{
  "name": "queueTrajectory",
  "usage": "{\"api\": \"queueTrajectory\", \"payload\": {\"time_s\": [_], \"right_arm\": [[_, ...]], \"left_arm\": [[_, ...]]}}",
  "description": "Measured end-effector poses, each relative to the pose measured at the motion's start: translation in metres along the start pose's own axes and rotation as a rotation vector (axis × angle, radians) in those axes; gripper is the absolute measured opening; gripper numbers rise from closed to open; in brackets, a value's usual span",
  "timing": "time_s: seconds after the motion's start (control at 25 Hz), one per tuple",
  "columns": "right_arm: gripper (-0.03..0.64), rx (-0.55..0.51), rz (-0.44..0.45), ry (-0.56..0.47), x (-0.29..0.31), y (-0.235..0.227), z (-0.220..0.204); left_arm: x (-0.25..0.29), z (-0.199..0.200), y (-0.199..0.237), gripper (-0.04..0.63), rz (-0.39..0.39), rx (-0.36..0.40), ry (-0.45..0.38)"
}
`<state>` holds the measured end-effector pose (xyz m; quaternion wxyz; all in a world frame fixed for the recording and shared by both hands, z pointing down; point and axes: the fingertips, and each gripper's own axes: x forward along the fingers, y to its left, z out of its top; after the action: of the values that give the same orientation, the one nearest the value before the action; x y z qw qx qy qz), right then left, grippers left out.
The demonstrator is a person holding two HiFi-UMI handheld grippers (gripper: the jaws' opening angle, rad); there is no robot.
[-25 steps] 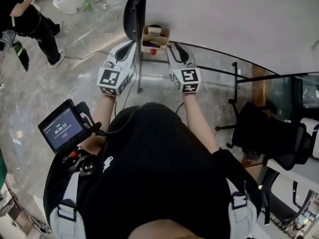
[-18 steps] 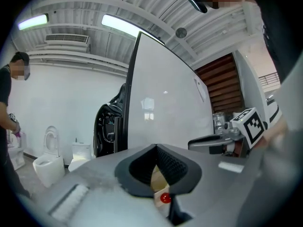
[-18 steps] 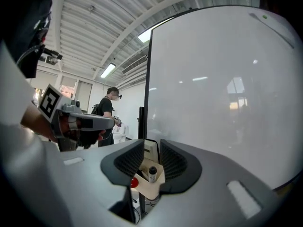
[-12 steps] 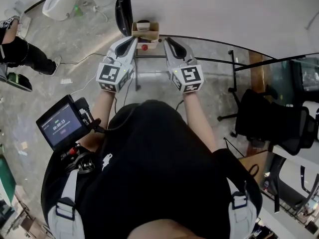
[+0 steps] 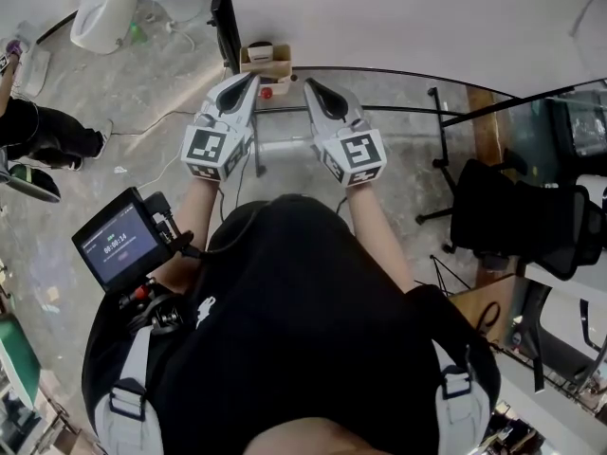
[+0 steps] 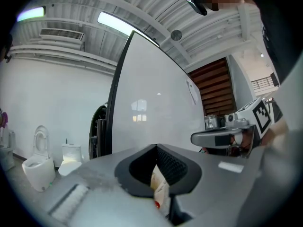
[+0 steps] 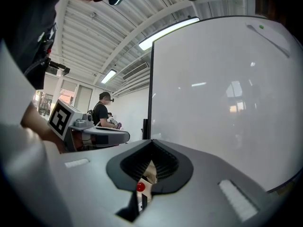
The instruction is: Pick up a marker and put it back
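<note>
Right gripper (image 5: 309,84) jaws just closed together, nothing between. Left gripper (image 5: 249,80) jaws together too. Cardboard box (image 5: 267,62) sat at twelve o'clock.

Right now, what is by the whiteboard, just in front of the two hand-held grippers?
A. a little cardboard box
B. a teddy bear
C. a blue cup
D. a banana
A: the head view shows a small cardboard box against the whiteboard, just past the tips of the left hand-held gripper and the right hand-held gripper.
</note>
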<state>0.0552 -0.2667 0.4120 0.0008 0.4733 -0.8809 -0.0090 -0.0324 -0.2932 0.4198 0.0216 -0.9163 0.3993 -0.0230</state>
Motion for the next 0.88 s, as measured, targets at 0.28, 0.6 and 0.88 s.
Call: {"api": "queueTrajectory", "payload": {"time_s": [0.28, 0.6, 0.88], "right_arm": [[0.008, 0.013, -0.012, -0.006, -0.0029, 0.0013, -0.0009], [0.008, 0.009, -0.026, -0.005, -0.0032, 0.0007, -0.0033], [0.008, 0.000, -0.040, -0.005, -0.0035, -0.0006, -0.0040]], "left_arm": [[-0.0027, -0.0019, 0.0002, 0.005, -0.007, 0.004, 0.000], [-0.0038, -0.0005, -0.0005, 0.005, -0.002, -0.003, 0.007], [-0.0052, -0.0080, -0.0022, 0.005, -0.021, 0.002, 0.000]]}}
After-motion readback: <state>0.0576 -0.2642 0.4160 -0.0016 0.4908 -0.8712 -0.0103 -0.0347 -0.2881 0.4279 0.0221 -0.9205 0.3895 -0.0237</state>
